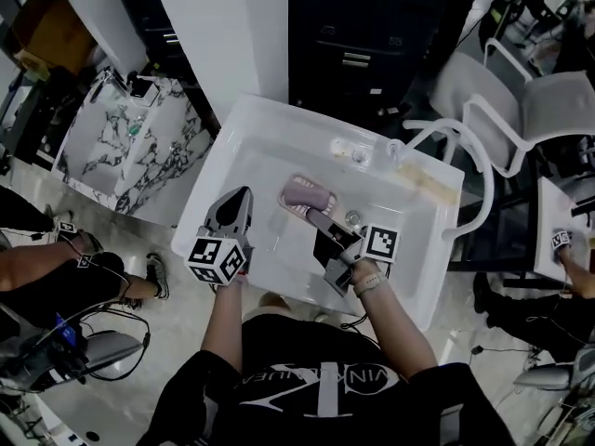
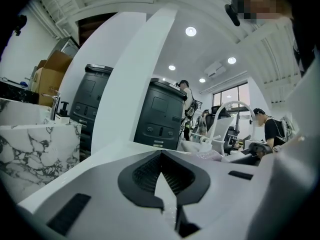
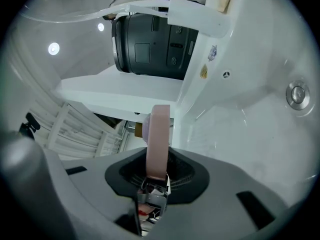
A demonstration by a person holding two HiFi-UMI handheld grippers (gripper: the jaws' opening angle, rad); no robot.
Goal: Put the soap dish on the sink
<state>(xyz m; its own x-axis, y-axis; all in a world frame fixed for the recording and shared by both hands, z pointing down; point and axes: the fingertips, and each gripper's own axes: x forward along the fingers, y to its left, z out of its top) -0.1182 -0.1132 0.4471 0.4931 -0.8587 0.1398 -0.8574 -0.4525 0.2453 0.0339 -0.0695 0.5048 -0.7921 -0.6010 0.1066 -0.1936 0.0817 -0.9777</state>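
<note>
Pink and shallow, the soap dish (image 1: 305,194) is over the middle of the white sink (image 1: 244,130) in the head view, just beside the sink's drain (image 1: 353,217). Its near end is clamped in the right claw (image 1: 316,217), and whether it touches the sink's floor cannot be told. The left claw (image 1: 244,193) hovers over the sink's left half, apart from the dish, its tips drawn together. A marble-patterned bench (image 1: 112,151) stands to the left of the sink. In the left gripper view the left claw (image 2: 161,155) is clenched on nothing and points past the sink toward a dark cabinet (image 2: 160,114). In the right gripper view the right claw (image 3: 159,156) grasps the dish (image 3: 159,126), seen edge-on and upright between the pads, with the sink's white wall (image 3: 250,129) and drain (image 3: 297,94) to its right
</note>
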